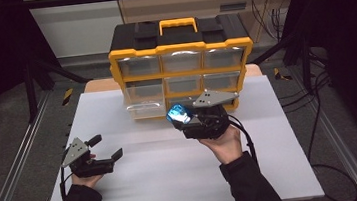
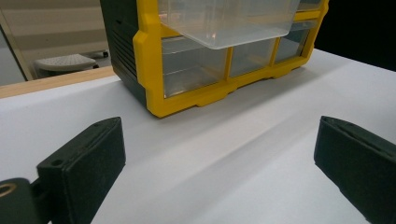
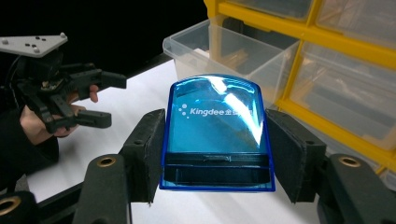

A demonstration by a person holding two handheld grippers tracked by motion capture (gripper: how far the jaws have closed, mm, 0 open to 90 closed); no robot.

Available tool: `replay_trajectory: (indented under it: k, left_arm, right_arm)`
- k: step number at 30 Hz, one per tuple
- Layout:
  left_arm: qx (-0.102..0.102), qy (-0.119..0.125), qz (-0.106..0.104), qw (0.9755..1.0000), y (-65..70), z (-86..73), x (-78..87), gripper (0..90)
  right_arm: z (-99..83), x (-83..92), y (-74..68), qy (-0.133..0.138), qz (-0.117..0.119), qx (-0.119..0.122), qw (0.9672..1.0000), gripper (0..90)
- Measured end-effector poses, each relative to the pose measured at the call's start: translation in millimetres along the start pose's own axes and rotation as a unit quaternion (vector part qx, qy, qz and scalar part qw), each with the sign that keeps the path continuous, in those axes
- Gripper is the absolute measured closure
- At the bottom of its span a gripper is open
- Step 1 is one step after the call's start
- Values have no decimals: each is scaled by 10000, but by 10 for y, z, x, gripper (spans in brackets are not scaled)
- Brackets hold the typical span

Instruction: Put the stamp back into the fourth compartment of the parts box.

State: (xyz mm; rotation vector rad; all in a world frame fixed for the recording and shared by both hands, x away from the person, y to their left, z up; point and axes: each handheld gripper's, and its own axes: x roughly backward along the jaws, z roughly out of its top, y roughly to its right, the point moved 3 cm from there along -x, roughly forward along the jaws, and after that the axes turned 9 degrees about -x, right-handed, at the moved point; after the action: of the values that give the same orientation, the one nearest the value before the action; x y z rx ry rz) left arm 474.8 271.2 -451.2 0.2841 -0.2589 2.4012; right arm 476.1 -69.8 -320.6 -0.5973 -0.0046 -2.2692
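— How many things are on the table point(image 1: 139, 180)?
— One yellow drawer cabinet point(image 1: 182, 65), one clear drawer point(image 1: 145, 106) pulled out. The right claw point(image 3: 215, 154) clamps one blue box point(image 3: 217, 133) just before the cabinet.
— The left claw point(image 1: 106, 147)?
— Spread wide, empty, near the front-left edge, bare white surface around it.

The blue box point(image 3: 217, 135) is see-through plastic with a rounded top edge and white "Kingdee" lettering on its face; its bottom end has a darker band; it's pinched flat between the right gripper's point(image 3: 215, 149) pads, off the table; from the high view it sits just past centre, around 12 o'clock, right in front of the organizer point(image 1: 181, 62); the organizer is yellow and black, clear drawers, one drawer point(image 1: 145, 105) on the left pulled out.
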Motion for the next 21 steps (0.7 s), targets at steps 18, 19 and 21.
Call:
replay_trajectory:
  k: [18, 19, 21]
  left_arm:
    - [1, 7, -2, 10000, -1, 1, 1, 17]
    - [2, 7, -1, 10000, -2, 1, 1, 17]
    - [-3, 6, 2, 10000, -3, 0, 2, 17]
  right_arm:
    - [380, -106, -53, 191, 15, 121, 9997, 412]
    - [401, -121, -54, 204, 14, 118, 9997, 413]
    - [423, -133, -53, 211, 17, 125, 9997, 412]
